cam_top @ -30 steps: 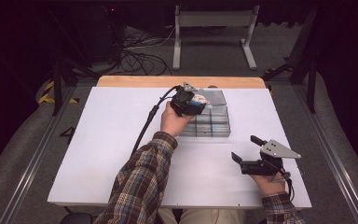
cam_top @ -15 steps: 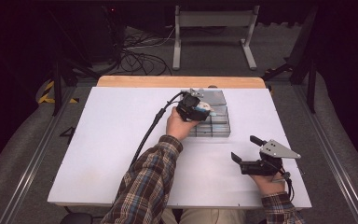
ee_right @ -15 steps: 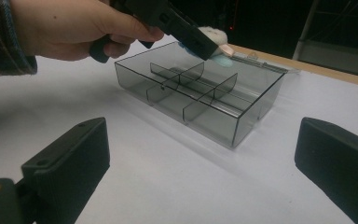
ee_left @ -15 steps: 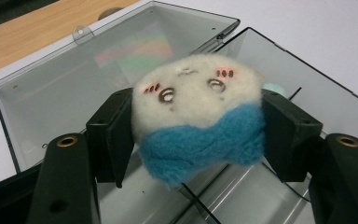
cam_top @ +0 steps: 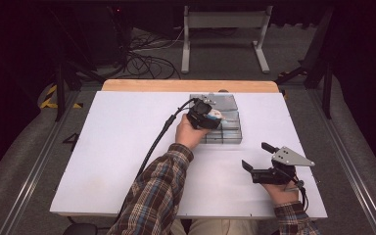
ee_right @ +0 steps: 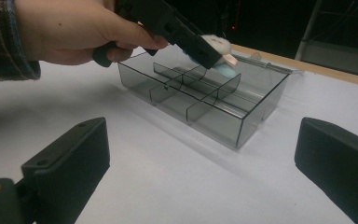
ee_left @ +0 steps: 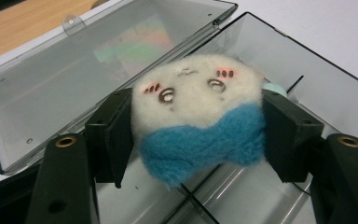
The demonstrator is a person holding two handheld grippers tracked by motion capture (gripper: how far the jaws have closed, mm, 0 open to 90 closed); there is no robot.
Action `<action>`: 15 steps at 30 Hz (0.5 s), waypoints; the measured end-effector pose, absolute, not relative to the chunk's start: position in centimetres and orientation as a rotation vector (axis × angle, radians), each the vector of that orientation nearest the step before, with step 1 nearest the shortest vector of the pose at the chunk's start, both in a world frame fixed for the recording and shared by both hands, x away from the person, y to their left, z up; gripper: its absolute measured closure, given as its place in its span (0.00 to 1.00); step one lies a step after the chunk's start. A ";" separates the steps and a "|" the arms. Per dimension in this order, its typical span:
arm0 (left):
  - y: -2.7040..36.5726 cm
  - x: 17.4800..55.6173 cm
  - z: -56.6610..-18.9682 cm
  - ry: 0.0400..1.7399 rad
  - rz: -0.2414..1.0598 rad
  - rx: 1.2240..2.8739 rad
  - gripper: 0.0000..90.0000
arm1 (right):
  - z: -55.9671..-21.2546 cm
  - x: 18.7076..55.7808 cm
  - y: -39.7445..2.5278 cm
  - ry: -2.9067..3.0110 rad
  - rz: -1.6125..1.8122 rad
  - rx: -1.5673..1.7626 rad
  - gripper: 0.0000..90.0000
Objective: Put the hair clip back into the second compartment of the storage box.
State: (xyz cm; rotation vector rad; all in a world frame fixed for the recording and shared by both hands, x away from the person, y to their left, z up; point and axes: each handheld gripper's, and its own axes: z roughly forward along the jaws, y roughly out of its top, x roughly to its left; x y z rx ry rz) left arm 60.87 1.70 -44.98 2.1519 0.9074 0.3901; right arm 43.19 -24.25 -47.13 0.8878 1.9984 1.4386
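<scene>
A small plush toy point(ee_left: 200, 112), white on top and blue below with a stitched face, is pinched between the jaws of my left gripper point(ee_left: 198, 133). It hangs over a far compartment of a clear grey divided box point(ee_left: 326, 93) whose lid point(ee_left: 51, 93) lies open behind. From above, the left gripper point(cam_top: 210, 117) and toy point(cam_top: 216, 115) are over the box point(cam_top: 227, 134) at mid table. My right gripper point(cam_top: 257, 155) rests open near the front right, empty. Its view point(ee_right: 205, 172) faces the box point(ee_right: 223, 116) and the toy point(ee_right: 216, 44).
The box sits on a white tabletop point(cam_top: 117, 161) with a wooden strip point(cam_top: 186, 86) along the far edge. Something pale green point(ee_left: 274, 88) shows just behind the toy; I cannot tell what it is. A cable point(cam_top: 152, 147) trails from the left gripper across the table.
The left gripper with the toy has shifted a little right and toward the near side over the box. The right gripper has stayed put.
</scene>
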 end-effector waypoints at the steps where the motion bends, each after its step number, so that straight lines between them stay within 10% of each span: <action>1: 1.6 60.9 -45.0 0.912 0.391 2.150 0.37 | -47.1 43.2 -24.2 1.998 1.439 0.887 0.05; 15: 1.2 60.8 -45.2 0.925 0.384 2.149 0.33 | -47.1 43.2 -24.3 1.999 1.447 0.880 0.05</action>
